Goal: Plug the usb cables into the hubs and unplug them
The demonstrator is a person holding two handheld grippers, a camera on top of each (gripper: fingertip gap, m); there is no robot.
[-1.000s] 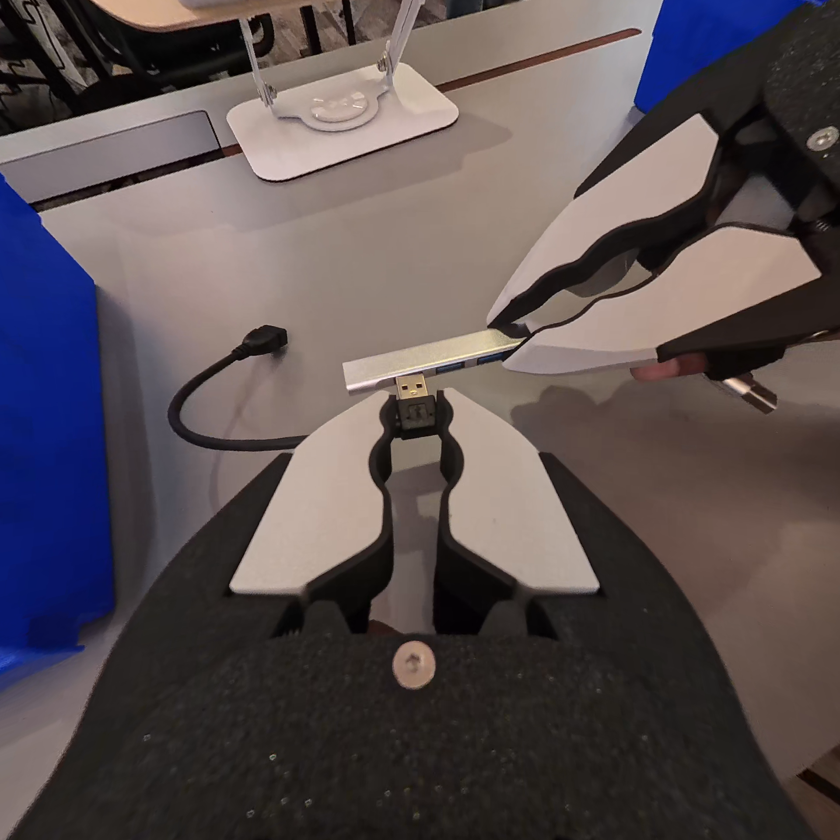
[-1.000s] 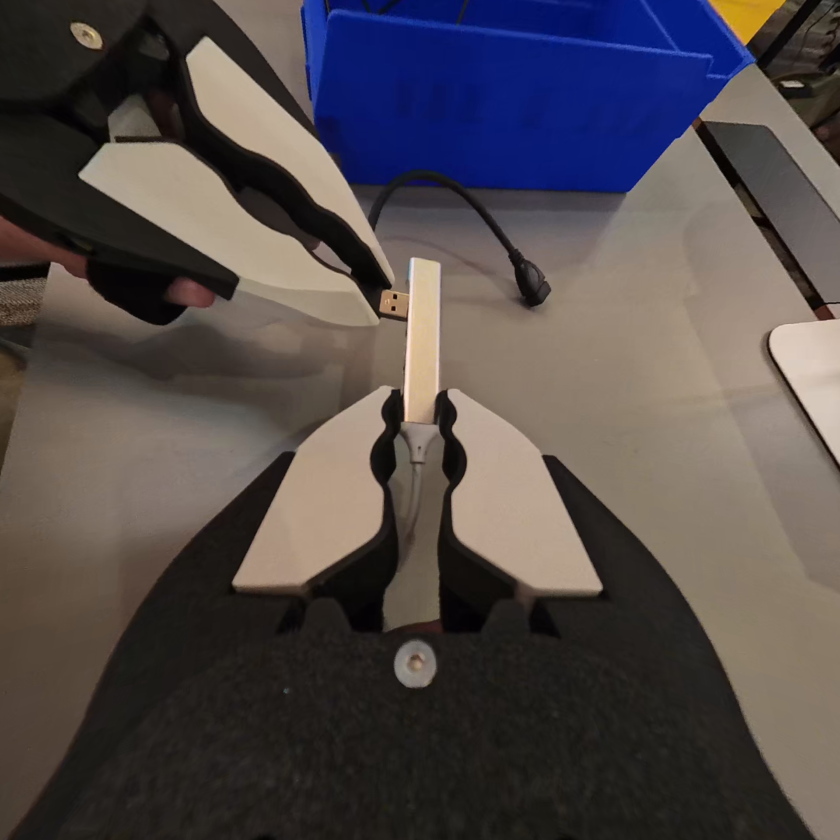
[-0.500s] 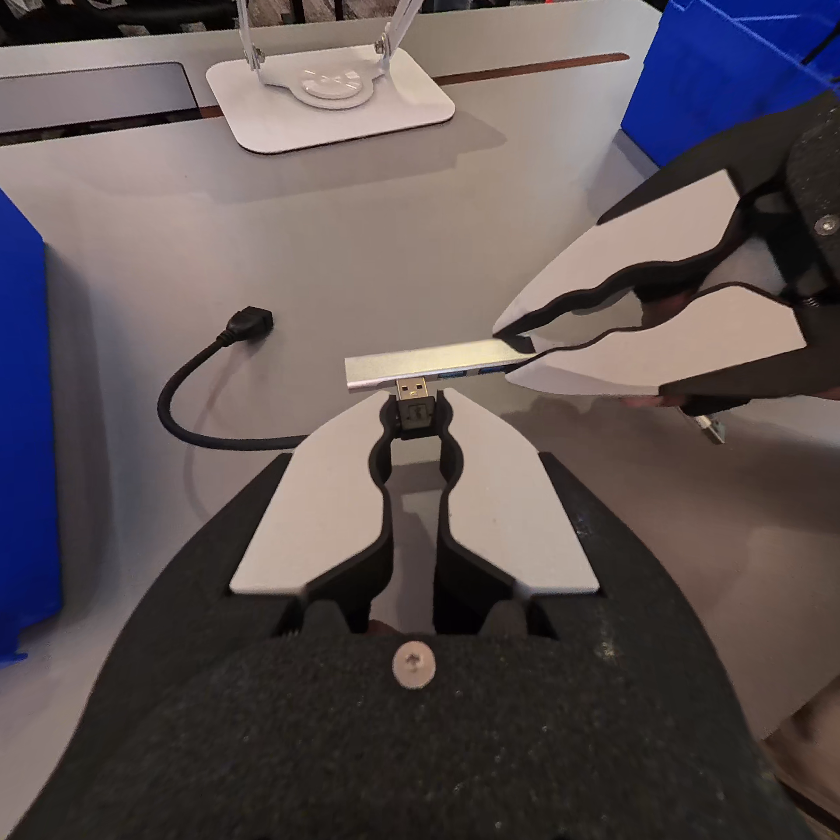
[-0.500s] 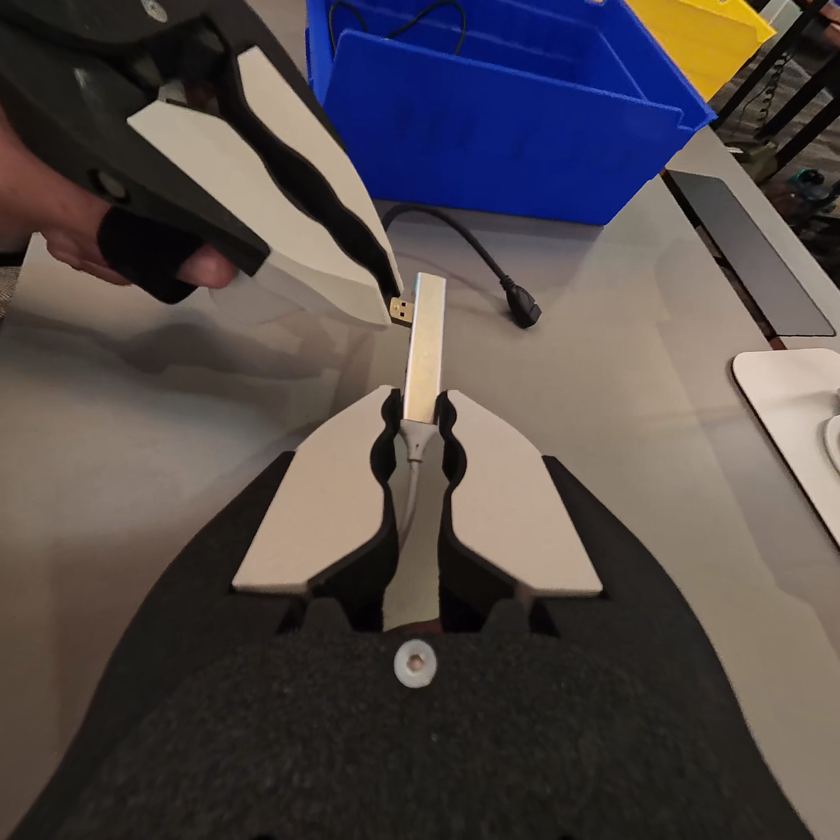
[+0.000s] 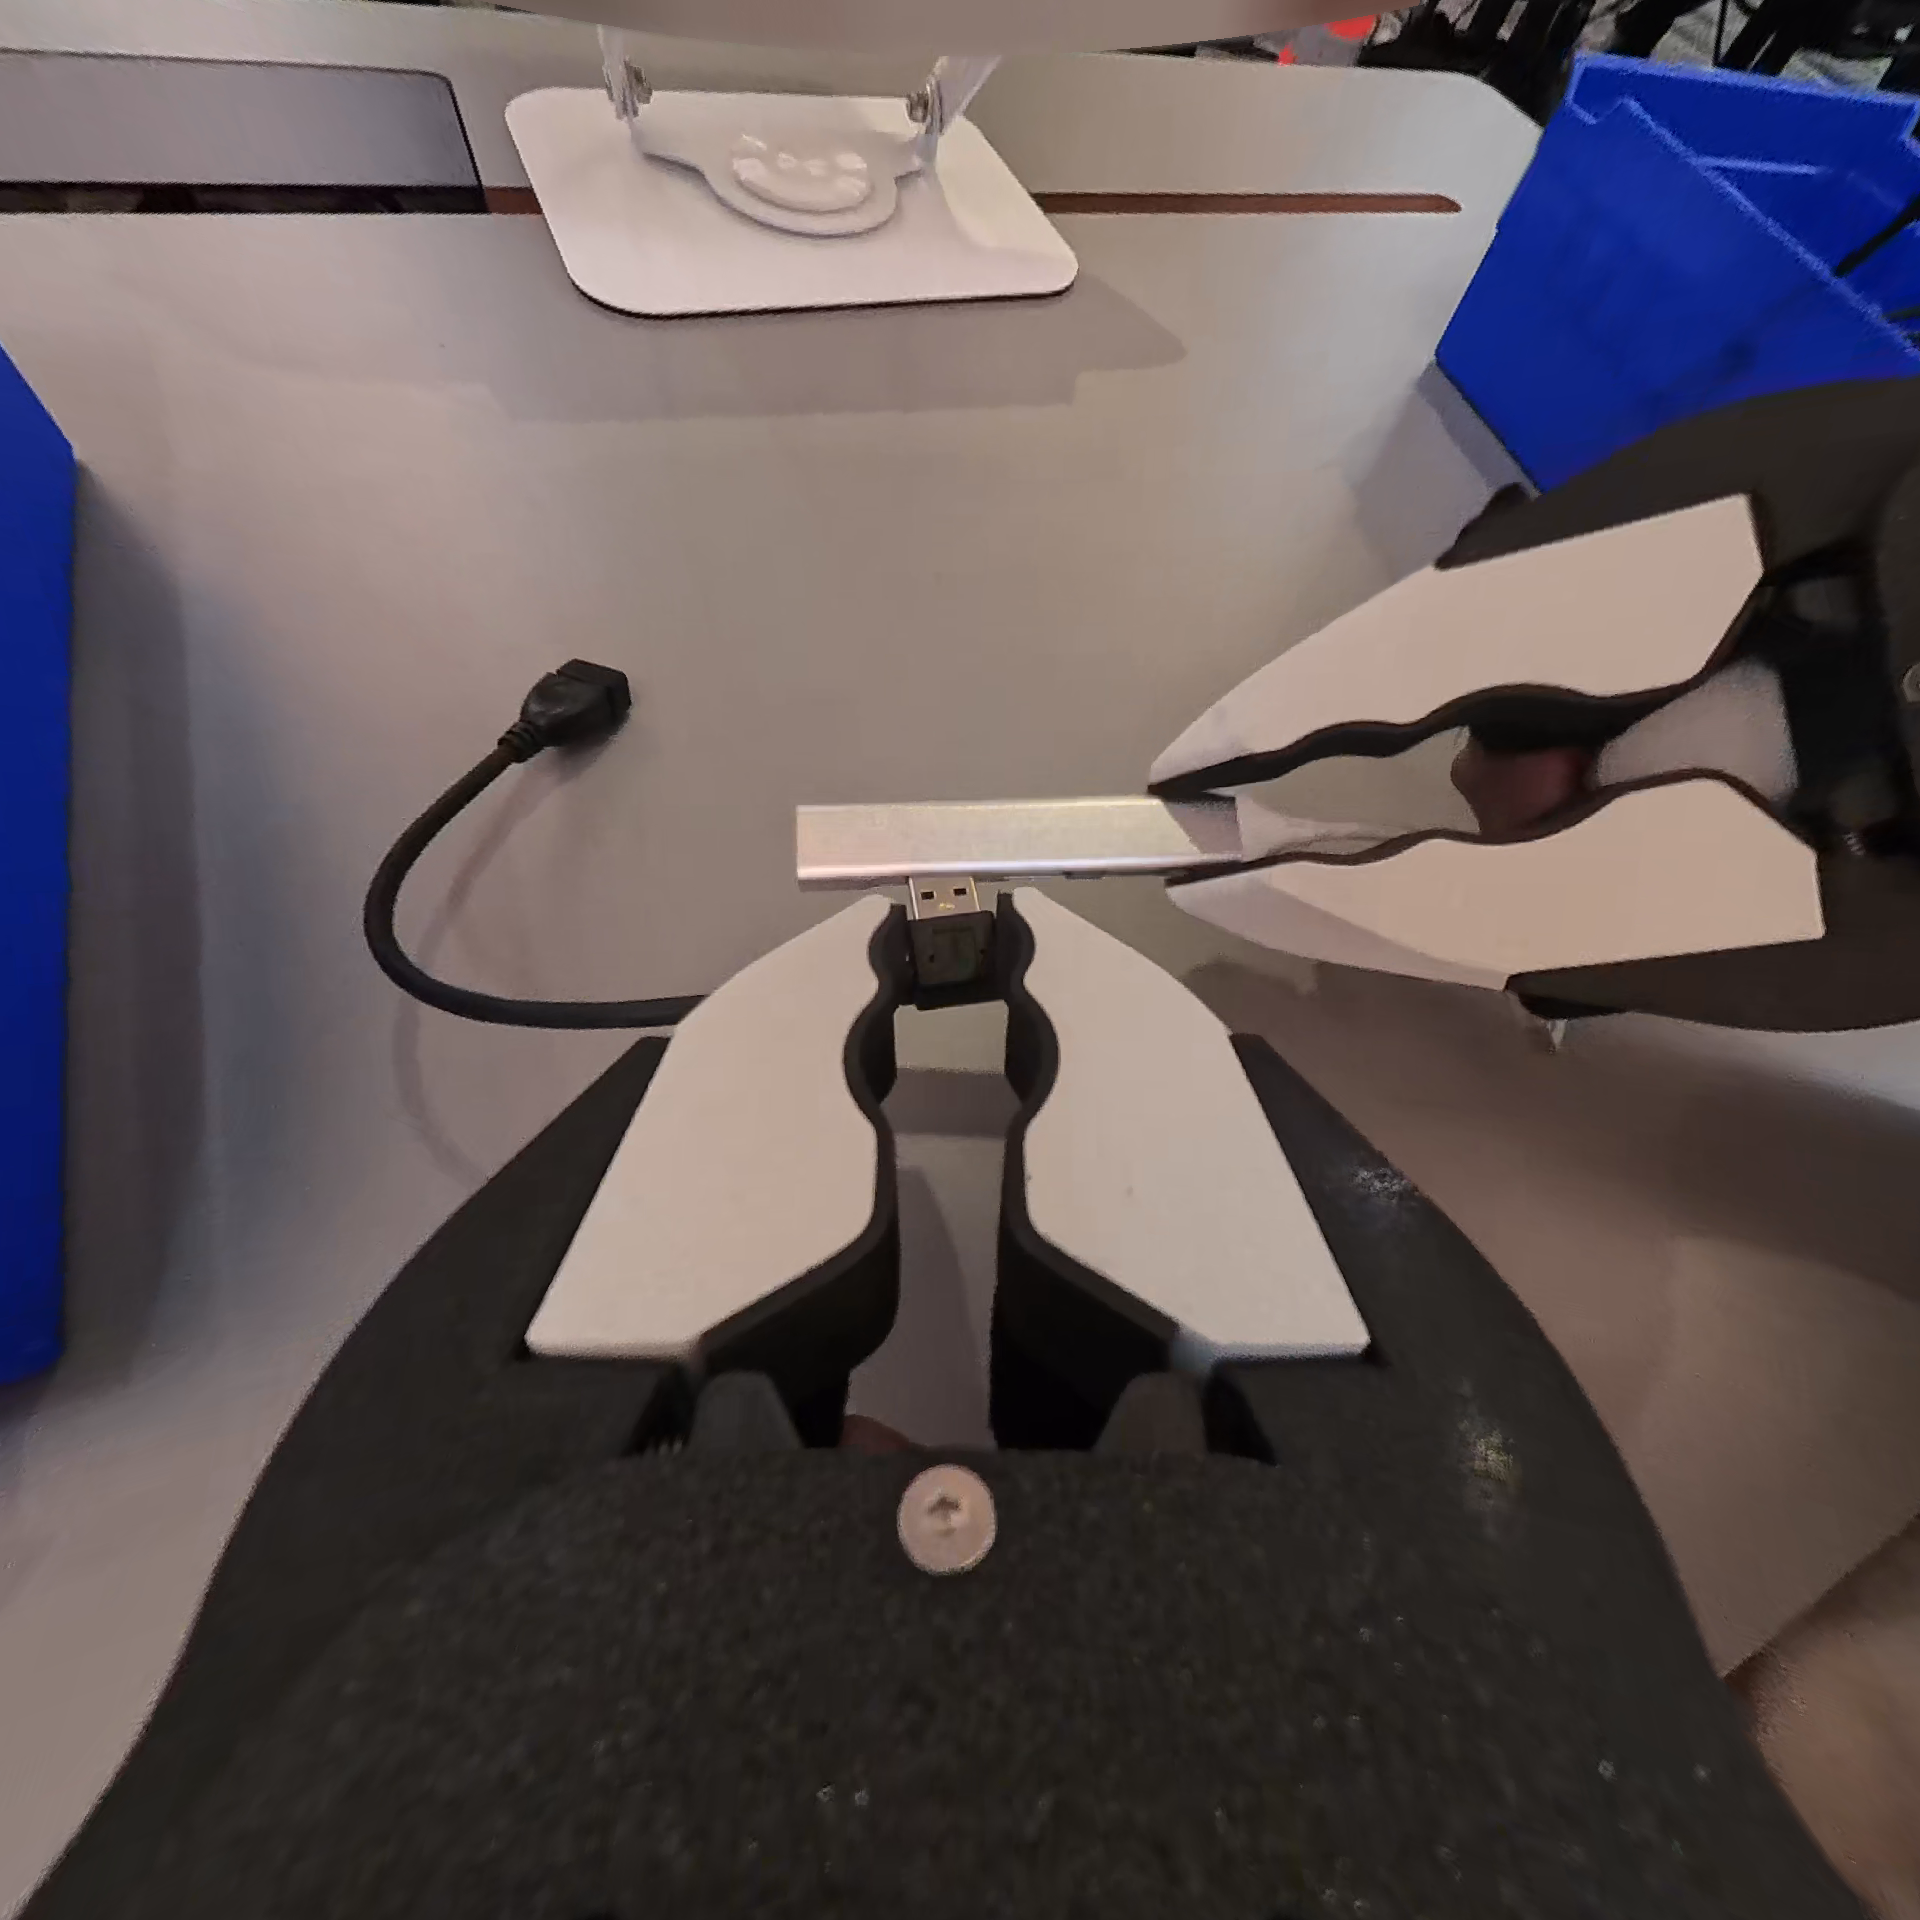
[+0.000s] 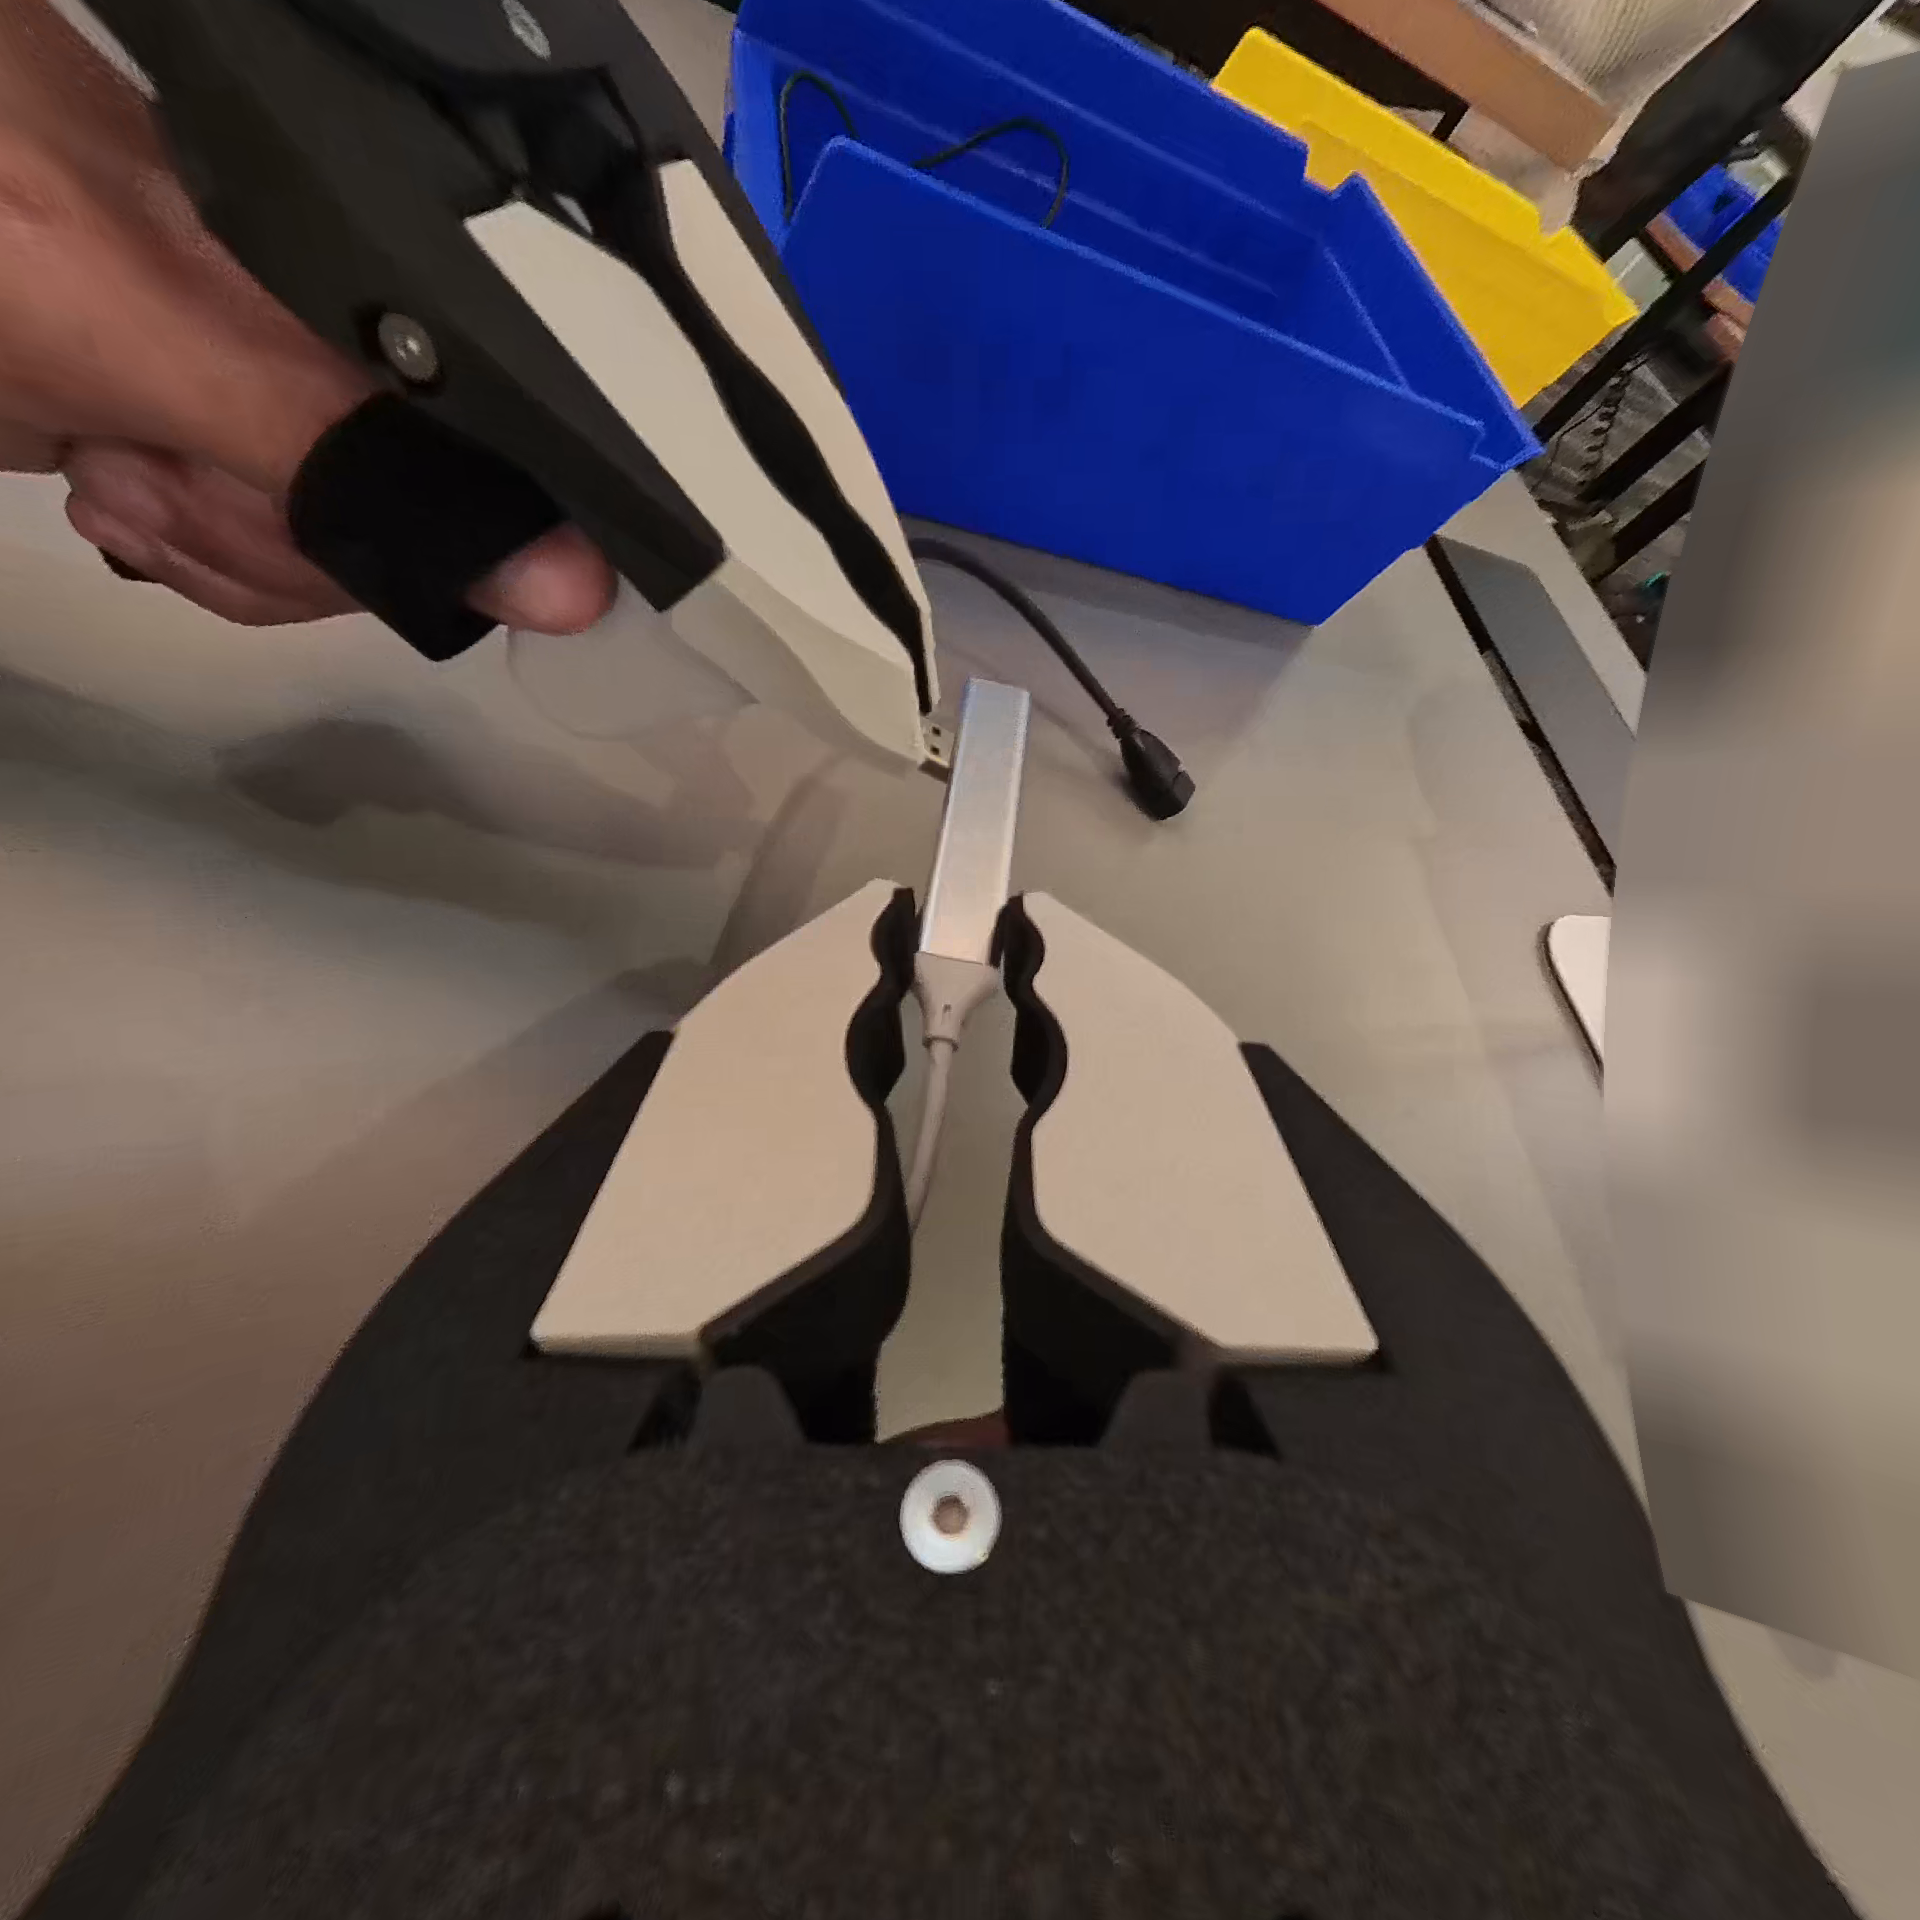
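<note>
My left gripper [image 5: 943,925] is shut on the black USB plug [image 5: 943,935] of a short black cable [image 5: 416,914]. The plug's metal tip [image 5: 943,891] touches the near side of a silver hub [image 5: 987,840]. My right gripper [image 6: 958,914] is shut on the cable end of the silver hub [image 6: 977,821] and holds it above the grey table. In the right wrist view the left gripper [image 6: 930,717] comes in from the upper left, and the plug's metal tip [image 6: 938,743] meets the hub's left side. The cable's far socket end [image 5: 577,698] lies on the table.
A blue bin [image 6: 1122,343] stands behind the hub, a yellow bin [image 6: 1455,239] beyond it. Another blue bin [image 5: 1683,270] is at the right in the left wrist view, and one [image 5: 31,831] at its left edge. A white stand base [image 5: 800,197] sits at the table's far side. Across from one pair of fingers to the other is roughly 4 cm.
Both grippers have risen and tilted, so the views look down more steeply. The plug's tip has stayed against the hub's side. Both grips are unchanged.
</note>
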